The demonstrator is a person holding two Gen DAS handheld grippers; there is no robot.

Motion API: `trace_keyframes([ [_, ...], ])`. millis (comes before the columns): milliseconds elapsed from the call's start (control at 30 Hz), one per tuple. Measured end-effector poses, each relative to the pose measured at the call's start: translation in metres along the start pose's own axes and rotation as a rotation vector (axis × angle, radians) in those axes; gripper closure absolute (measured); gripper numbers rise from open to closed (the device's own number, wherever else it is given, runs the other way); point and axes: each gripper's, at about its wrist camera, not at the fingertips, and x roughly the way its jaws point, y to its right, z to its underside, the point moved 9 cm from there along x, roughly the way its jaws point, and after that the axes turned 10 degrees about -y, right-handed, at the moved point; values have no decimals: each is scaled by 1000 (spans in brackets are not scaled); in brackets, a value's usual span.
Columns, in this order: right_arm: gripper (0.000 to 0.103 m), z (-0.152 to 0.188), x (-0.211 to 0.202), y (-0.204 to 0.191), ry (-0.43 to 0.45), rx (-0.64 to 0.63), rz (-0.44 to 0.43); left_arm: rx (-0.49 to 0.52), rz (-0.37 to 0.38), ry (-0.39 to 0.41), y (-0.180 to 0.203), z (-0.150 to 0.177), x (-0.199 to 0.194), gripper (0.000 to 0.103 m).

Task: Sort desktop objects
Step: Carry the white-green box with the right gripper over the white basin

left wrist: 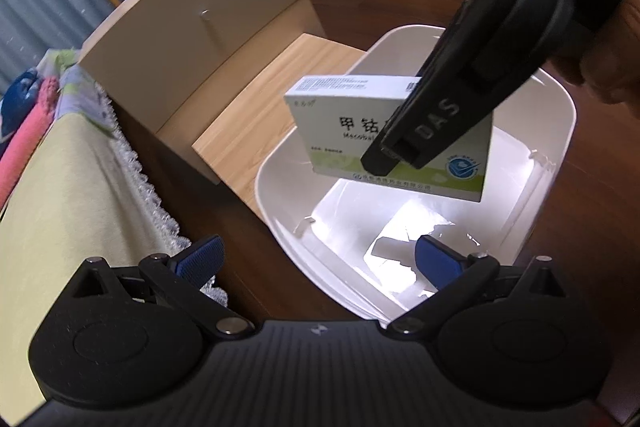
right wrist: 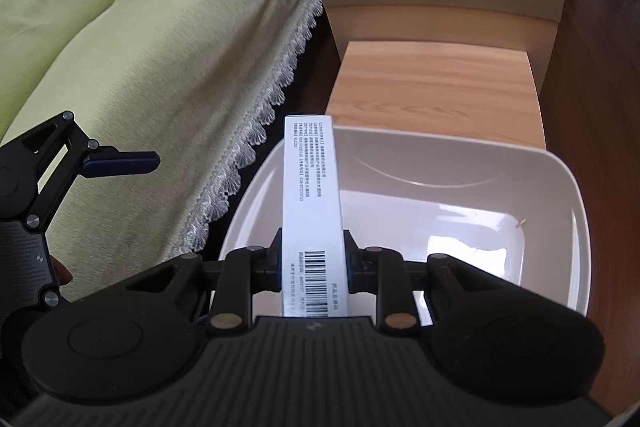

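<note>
A white and green medicine box (left wrist: 340, 131) hangs above the white plastic bin (left wrist: 556, 115), and my right gripper (left wrist: 394, 157) is shut on it from above. In the right wrist view the box (right wrist: 312, 187) stands on edge between the shut pads, barcode side up, over the bin's (right wrist: 560, 187) left part. My left gripper (left wrist: 320, 261) is open and holds nothing, low at the bin's near rim and below the box. One of its blue fingers (right wrist: 120, 161) shows at the left of the right wrist view.
A light wooden drawer (left wrist: 256, 115) with a beige knobbed front panel (left wrist: 192, 19) lies just behind the bin on the dark brown surface (left wrist: 600, 227). A green sofa cover with lace trim (left wrist: 80, 187) runs along the left. A hand (left wrist: 616, 67) holds the right gripper.
</note>
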Motion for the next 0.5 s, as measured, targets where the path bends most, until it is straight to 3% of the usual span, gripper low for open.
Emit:
trace_keyframes([
  [367, 81, 3, 36, 10, -30, 85, 19, 26, 22, -8, -3, 13, 20, 1],
  [500, 81, 5, 51, 10, -55, 124, 5, -9, 17, 8, -10, 17, 19, 1],
])
